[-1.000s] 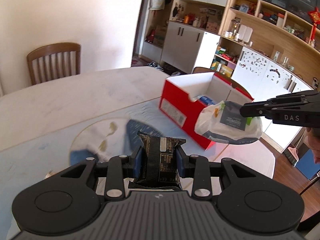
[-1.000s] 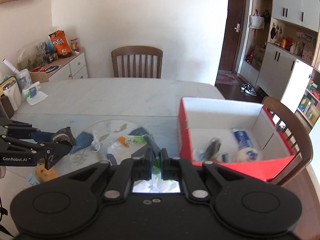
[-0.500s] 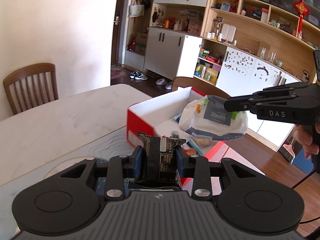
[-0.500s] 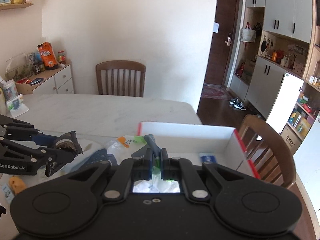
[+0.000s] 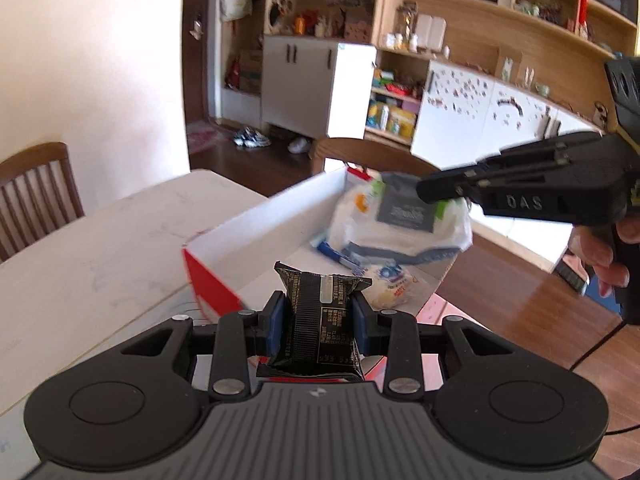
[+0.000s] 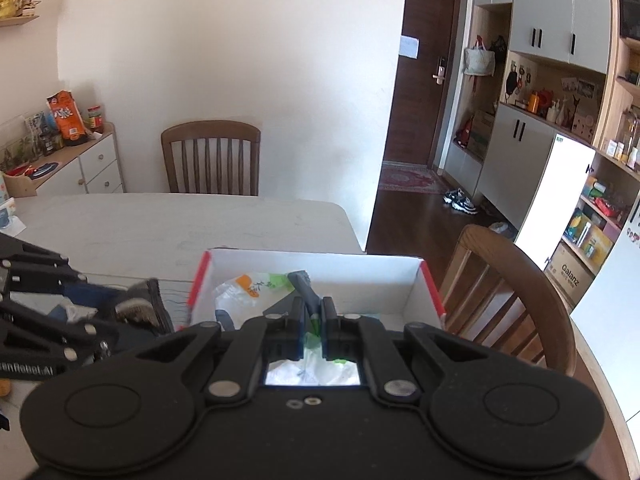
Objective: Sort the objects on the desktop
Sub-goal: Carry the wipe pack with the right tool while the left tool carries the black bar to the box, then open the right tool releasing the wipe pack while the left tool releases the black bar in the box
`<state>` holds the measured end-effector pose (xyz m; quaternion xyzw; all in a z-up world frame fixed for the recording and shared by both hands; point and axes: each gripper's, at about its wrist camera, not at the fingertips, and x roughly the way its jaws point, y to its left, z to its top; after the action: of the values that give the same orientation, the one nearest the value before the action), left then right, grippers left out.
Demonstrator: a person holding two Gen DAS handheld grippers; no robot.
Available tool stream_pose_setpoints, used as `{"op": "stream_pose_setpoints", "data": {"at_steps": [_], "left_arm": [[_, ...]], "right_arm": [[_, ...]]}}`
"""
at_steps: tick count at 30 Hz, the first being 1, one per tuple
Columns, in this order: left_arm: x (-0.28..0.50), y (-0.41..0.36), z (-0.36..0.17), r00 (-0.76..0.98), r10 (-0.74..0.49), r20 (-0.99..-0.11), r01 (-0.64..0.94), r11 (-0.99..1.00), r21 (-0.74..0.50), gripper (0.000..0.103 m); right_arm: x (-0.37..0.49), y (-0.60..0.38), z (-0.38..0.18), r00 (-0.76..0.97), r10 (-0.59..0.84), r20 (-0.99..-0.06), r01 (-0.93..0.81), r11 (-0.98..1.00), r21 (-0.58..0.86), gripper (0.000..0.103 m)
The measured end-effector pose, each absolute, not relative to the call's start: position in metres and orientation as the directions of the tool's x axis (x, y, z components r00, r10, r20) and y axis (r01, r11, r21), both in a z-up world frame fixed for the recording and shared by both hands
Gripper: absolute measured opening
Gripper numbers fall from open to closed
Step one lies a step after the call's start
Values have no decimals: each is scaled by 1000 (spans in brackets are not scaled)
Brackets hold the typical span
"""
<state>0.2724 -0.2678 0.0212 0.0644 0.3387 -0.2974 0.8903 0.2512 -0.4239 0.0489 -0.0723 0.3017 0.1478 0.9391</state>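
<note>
We see pale marble table [image 6: 160,224], far side bare. Red box [image 6: 320,264] with white interior sits on table near its right edge, open top up. Left of box, small white item [image 6: 6,216] at table's far left edge.

Both tools are moulded in matte black plastic, with silver screws at the linkage pivots. Blue pads are fitted to the left tool [image 5: 318,316]. "DAS" is embossed on the right tool [image 6: 311,312].
</note>
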Motion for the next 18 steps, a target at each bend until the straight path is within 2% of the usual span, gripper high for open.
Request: {"op": "stream_pose_setpoints", "data": {"at_steps": [8, 18], "left_arm": [[311, -302, -1, 521, -456, -721, 597, 799, -74, 33], [339, -339, -14, 483, -420, -769, 633, 774, -25, 33]], "right_arm": [[292, -441, 29, 749, 211, -628, -301, 953, -39, 6], [328, -451, 10, 722, 183, -667, -267, 963, -25, 6]]}}
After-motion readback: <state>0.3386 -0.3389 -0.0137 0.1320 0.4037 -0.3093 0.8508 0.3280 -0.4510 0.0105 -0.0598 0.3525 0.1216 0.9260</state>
